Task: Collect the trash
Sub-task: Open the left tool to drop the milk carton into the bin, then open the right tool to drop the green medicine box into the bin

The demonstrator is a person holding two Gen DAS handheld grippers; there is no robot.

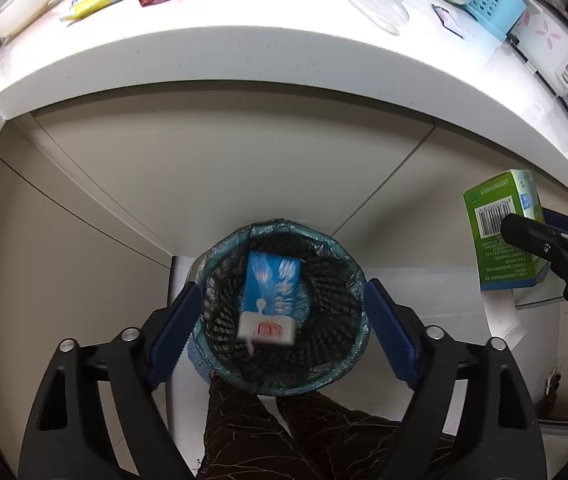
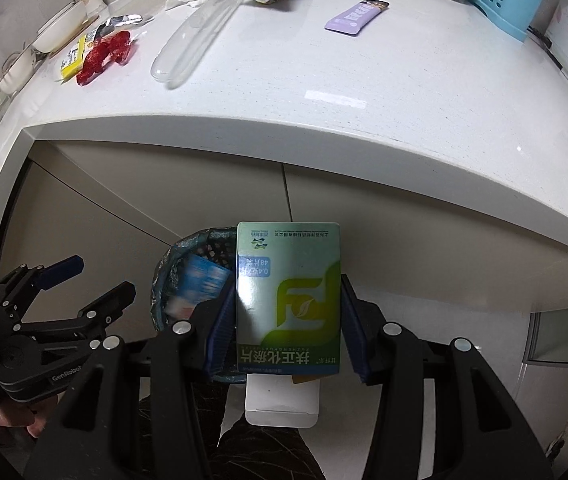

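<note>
left gripper (image 1: 284,328) jaws apart over bin (image 1: 219,364) — blue carton (image 1: 271,284) blurred inside | right gripper (image 2: 288,320) clamped on green box (image 2: 288,292), 3 o'clock of bin — staged for drop

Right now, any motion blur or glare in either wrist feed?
Left wrist view: the blue box in the bin is motion-smeared, the rest is sharp; the far counter is near blown out. Right wrist view: the same box is blurred; soft glare washes the green box held by the right gripper. Both views show heavy fisheye bending.
</note>
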